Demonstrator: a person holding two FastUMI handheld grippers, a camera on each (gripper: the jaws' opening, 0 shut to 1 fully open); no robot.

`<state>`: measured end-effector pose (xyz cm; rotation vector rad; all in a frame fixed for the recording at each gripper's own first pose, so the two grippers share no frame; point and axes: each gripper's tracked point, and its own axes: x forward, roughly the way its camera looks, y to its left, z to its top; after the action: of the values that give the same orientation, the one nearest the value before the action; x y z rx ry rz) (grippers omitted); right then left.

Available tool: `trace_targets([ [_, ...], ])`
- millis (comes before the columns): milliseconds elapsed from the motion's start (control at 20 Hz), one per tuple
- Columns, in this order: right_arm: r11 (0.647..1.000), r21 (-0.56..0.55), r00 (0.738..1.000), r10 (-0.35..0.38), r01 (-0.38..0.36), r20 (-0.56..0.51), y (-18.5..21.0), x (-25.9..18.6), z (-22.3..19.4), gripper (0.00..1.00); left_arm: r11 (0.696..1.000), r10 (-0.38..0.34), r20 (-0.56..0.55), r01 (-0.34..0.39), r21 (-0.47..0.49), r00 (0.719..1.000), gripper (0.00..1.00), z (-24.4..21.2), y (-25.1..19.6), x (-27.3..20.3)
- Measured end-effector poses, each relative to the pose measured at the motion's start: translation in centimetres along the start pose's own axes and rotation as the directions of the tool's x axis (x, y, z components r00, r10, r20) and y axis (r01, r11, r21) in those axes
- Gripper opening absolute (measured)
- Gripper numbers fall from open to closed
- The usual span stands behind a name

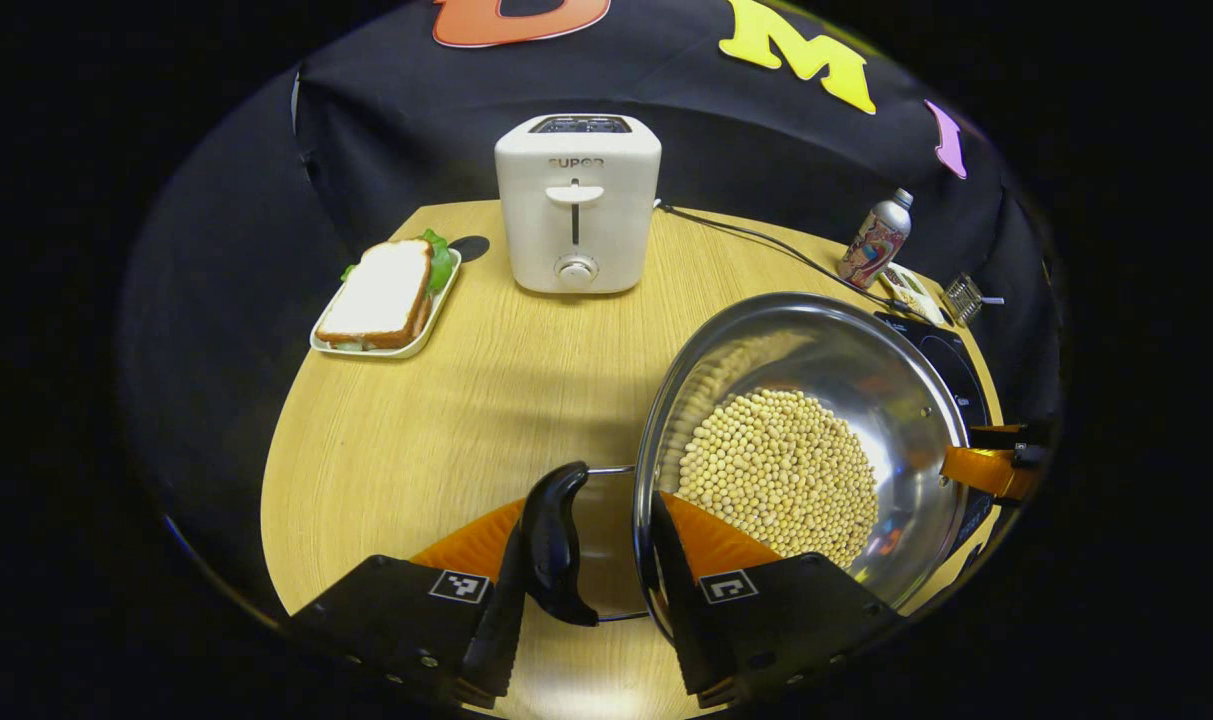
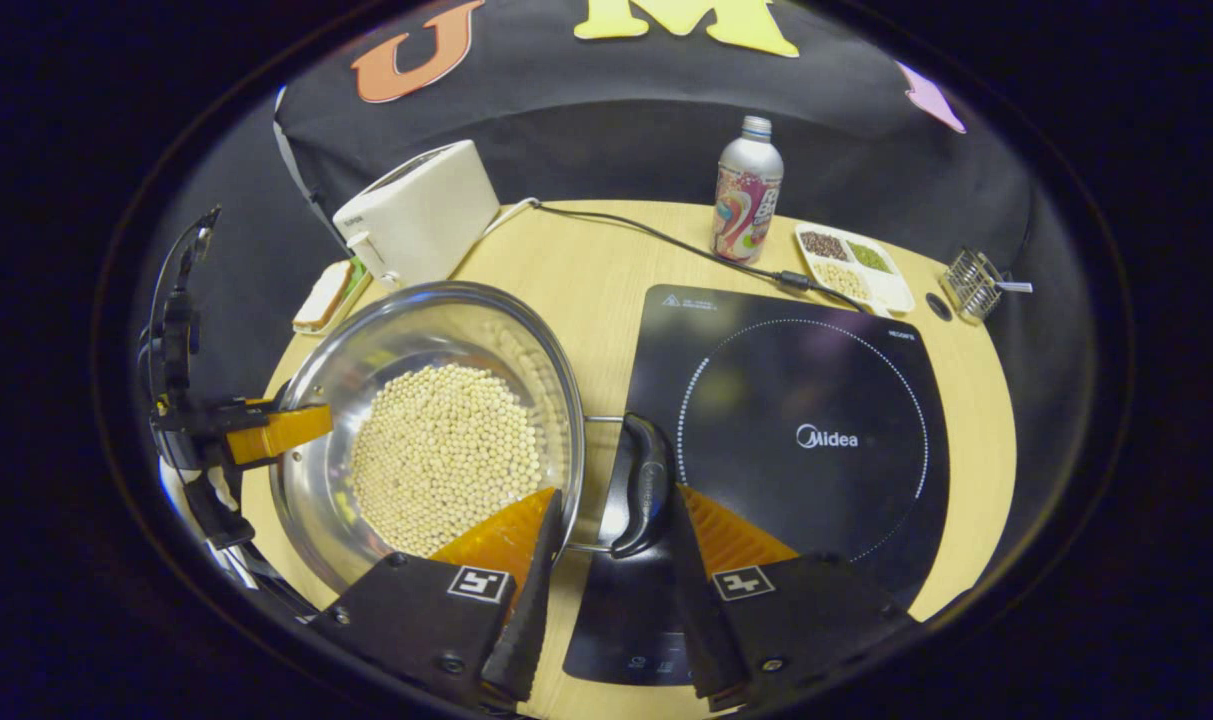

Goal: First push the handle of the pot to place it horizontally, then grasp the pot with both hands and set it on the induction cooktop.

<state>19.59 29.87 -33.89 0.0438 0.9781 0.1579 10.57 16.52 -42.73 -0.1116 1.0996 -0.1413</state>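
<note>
While the pot (image 1: 801, 450) is sitting on the worktop (image 1: 446, 420) just left of the induction cooktop (image 2: 796, 440), both hand-held grippers are straddling its handles w/ fingers apart, unclamped. Bean-laden steel: prob. heavy, slippery; take handles.

left gripper view: close, facing toaster (image 1: 577, 205) | right gripper view: close, facing cooktop (image 2: 796, 430)

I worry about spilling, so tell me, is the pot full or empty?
Partly full: the pot holds a layer of pale round beans over its bottom, well below the rim, with bare steel wall above them.
</note>
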Motion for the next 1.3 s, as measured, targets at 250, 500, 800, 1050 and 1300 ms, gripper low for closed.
trace_targets([
  [250, 1.0, -0.005, 1.0, -0.002, 0.002, 0.018, -0.3, -1.5, 0.1, 0.57, 1.0, 0.001, 0.014, -0.001, 0.013, 1.0, 0.61, 0.5, -0.6, -1.3],
  [500, 1.0, 0.0, 0.999, -0.007, 0.007, 0.051, -1.6, -3.2, 1.0, 0.6, 1.0, -0.005, 0.043, 0.004, 0.017, 0.999, 0.61, 1.9, -2.0, -2.6],
  [800, 0.999, 0.03, 0.996, -0.013, 0.011, 0.084, -4.6, -5.5, 1.2, 0.57, 0.999, -0.011, 0.06, 0.008, 0.046, 0.998, 0.7, 3.2, -5.3, -4.1],
  [1050, 0.998, 0.055, 0.994, -0.031, 0.026, 0.103, -8.7, -7.1, 0.8, 0.58, 0.997, -0.029, 0.069, 0.025, 0.069, 0.997, 0.61, 3.6, -9.5, -4.3],
  [1300, 0.995, 0.084, 0.993, -0.056, 0.048, 0.101, -13.2, -8.4, -0.1, 0.57, 0.995, -0.046, 0.061, 0.041, 0.086, 0.997, 0.61, 3.5, -14.1, -4.0],
])
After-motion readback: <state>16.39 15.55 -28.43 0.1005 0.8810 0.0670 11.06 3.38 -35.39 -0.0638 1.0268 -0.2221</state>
